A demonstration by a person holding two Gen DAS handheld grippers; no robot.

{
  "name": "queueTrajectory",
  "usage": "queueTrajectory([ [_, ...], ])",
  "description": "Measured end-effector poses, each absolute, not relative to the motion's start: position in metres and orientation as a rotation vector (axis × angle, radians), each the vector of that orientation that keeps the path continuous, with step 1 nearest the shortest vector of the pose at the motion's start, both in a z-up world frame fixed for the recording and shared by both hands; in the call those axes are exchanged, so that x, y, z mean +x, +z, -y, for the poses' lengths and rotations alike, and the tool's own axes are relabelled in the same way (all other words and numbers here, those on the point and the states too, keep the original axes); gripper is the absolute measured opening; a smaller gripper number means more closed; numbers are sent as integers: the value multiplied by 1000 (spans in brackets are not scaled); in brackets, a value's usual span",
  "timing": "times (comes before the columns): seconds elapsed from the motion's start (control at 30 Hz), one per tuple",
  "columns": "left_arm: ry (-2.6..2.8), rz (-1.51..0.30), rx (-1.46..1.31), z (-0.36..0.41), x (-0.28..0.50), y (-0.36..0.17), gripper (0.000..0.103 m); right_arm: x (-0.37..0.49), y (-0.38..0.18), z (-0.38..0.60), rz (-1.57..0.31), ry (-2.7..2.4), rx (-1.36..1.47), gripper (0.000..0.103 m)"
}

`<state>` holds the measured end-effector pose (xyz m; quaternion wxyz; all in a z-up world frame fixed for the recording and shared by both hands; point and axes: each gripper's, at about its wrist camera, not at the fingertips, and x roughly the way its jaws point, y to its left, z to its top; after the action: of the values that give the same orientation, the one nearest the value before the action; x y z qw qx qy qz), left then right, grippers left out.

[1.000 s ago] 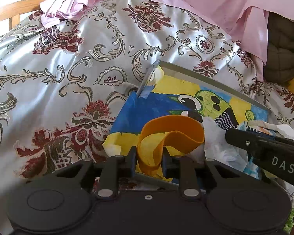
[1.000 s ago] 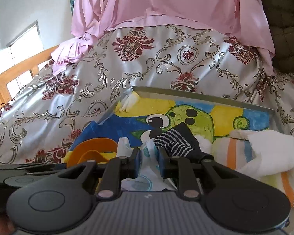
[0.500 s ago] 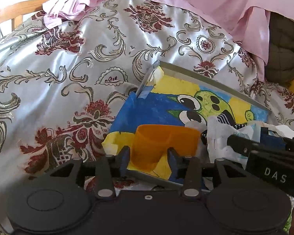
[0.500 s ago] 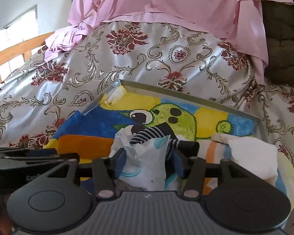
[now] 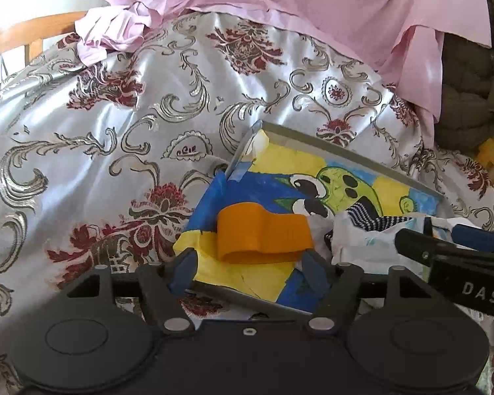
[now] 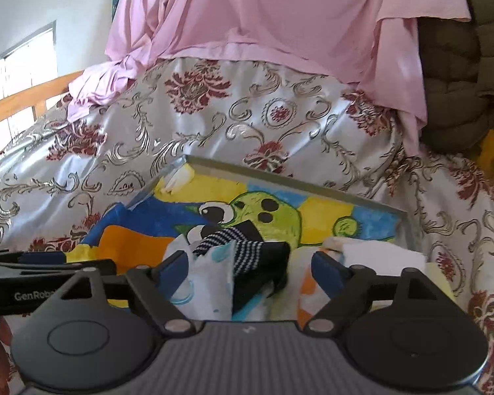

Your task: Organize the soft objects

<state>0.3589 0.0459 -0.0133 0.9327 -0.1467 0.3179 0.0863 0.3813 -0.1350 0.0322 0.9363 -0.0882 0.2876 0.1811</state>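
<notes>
We see both grippers' jaws just spread apart, gripping nothing. The left gripper (image 5: 248, 268) brackets the folded orange cloth (image 5: 263, 237) lying in the painted tray (image 5: 345, 154); the right gripper (image 6: 248, 268) flanks the white printed cloth (image 6: 207, 283) and striped sock (image 6: 243, 247).

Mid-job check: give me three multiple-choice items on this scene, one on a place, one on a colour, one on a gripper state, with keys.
1. Where does the orange band lie?
A. in the tray
B. on the pink sheet
C. on the wooden rail

2. What colour are the striped sock's stripes?
A. red and green
B. dark navy and white
C. orange and pink

3. How is the left gripper?
A. shut on the band
B. shut, holding nothing
C. open

Key: 1 A, it rests on the tray's painted lining; 2 B, seen in the right wrist view; 3 C, pads stand clear of the band.
</notes>
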Motion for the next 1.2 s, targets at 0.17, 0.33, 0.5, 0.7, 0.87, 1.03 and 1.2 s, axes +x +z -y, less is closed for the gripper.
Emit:
queueTrajectory([
  [0.17,177,-631,-305,-44,346,1,77,367,48,150,-544,351,-162,97],
  [0.33,163,-593,-301,-37,326,19,83,347,66,168,-507,335,-129,101],
  [0.5,146,-542,-269,-25,303,41,89,325,86,182,-481,323,-120,102],
  [0.7,118,-485,-229,-15,269,67,95,292,108,197,-455,317,-108,103],
  [0.87,111,-453,-216,-9,239,85,97,263,120,208,-438,309,-96,103],
  [1.03,101,-404,-207,-4,204,99,101,229,128,218,-431,311,-51,103],
  [1.2,95,-393,-183,5,171,105,101,195,135,221,-422,327,-35,103],
])
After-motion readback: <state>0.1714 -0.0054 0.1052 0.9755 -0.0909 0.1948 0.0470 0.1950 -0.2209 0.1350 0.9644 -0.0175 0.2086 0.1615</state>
